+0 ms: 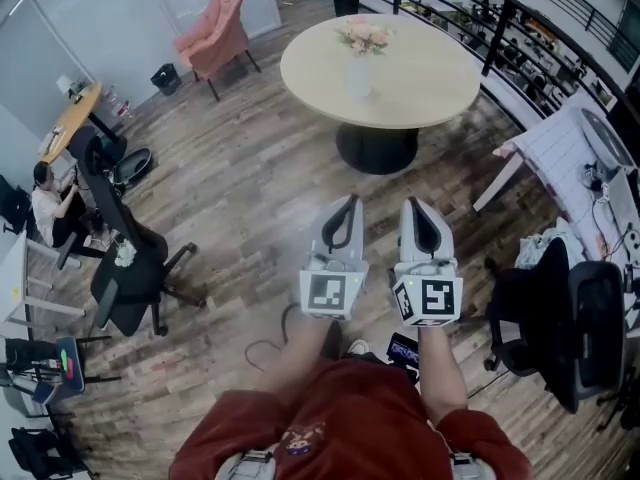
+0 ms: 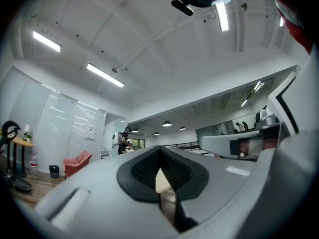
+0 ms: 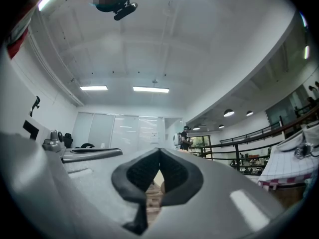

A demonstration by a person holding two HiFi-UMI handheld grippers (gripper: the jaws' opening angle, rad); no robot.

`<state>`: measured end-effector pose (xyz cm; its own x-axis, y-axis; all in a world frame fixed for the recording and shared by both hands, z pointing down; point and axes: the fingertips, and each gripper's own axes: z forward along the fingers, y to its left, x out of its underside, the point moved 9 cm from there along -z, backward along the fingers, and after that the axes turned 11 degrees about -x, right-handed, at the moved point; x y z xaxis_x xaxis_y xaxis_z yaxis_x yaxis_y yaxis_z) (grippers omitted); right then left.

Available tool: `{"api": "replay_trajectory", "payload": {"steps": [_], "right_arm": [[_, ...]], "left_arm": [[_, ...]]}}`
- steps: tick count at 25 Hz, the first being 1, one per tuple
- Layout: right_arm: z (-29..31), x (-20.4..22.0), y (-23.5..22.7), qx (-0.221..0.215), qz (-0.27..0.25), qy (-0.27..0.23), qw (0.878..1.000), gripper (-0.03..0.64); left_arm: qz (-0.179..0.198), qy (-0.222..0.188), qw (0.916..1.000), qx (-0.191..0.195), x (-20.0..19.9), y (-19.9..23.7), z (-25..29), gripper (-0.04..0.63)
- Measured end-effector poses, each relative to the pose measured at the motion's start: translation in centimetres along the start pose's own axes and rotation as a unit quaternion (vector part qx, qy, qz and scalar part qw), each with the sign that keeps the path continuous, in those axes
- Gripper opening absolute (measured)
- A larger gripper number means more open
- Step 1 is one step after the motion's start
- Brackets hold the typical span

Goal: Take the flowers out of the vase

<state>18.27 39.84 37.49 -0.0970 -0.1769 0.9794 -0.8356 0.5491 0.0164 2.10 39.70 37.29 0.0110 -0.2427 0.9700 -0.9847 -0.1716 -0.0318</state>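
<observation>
L gripper (image 2: pixel 159 151): jaws clenched tip to tip, nothing between.
R gripper (image 3: pixel 159 152): jaws clenched, empty.
Gripper pos.: side by side over wood floor (image 1: pixel 240 188), both pointing twd round table (image 1: pixel 430 78).
Flowers (image 1: pixel 364 36): pink, standing in white vase (image 1: pixel 359 76).
Vase loc.: upright on round table, near ctr, well apart from both grippers.
Surrounds: pink chair (image 1: pixel 215 36) beyond table, to its left.

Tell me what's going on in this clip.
A person holds the left gripper and the right gripper side by side, both shut and empty, pointing toward a round table across the wooden floor. A white vase with flowers stands on that table, untouched. Neither gripper is near it, so the removal has not begun.
</observation>
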Motion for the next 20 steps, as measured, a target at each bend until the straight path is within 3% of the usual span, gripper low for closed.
{"api": "replay_trajectory", "payload": {"steps": [10, 20], "right_arm": [[3.5, 1.7, -2.5, 0.013, -0.002, 0.008, 1.000, 0.003], [11.8, 2.6, -4.1, 0.023, -0.006, 0.010, 1.000, 0.003]], "left_arm": [[-0.010, -0.003, 0.9999, 0.003, 2.3, 1.4, 3.9, 0.005], [-0.023, -0.006, 0.9997, 0.002, 3.5, 6.8, 10.8, 0.004]]}}
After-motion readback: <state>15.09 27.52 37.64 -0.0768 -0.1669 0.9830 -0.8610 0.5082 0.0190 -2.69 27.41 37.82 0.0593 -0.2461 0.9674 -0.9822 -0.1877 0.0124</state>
